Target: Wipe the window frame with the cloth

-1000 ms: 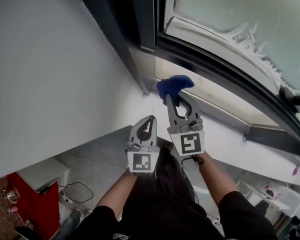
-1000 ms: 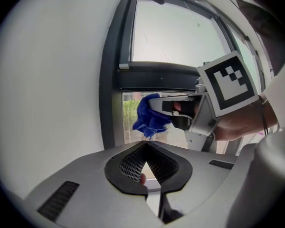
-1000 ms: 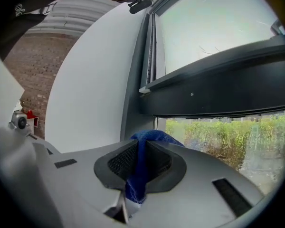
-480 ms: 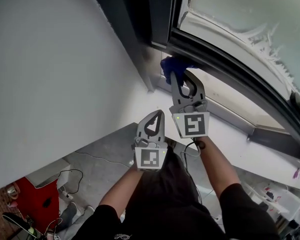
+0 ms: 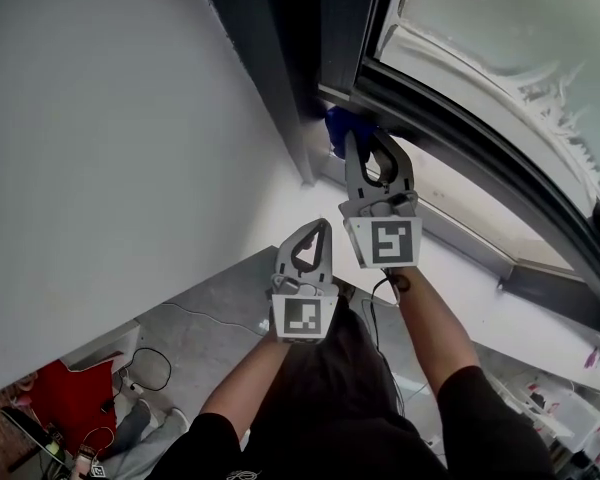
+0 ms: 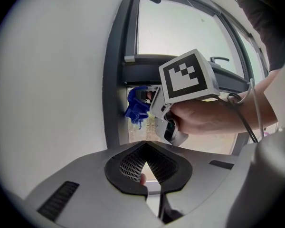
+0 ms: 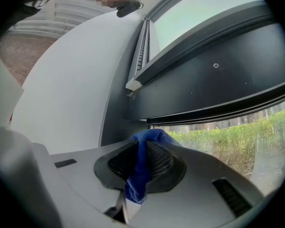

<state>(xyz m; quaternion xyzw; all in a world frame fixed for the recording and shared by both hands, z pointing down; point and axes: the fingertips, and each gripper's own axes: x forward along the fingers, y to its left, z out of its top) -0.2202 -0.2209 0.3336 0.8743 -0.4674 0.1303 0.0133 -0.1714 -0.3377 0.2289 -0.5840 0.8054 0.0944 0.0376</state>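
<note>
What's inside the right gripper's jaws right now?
A blue cloth, clamped by the right gripper: a bunch pokes past the tips toward the dark window frame, and a tail hangs behind. The cloth itself hides whether it touches the frame.

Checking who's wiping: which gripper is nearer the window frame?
Right. The right gripper holds the blue cloth at the window frame; the left gripper hangs lower, away from it, shut.

You are indoors, in what looks like a workroom. A big dark window frame (image 5: 280, 58) sits in a plain white wall (image 5: 110, 148). Below you, loose cables (image 5: 150, 358) lie on a grey floor (image 5: 215, 303) near a red box (image 5: 55, 398).
</note>
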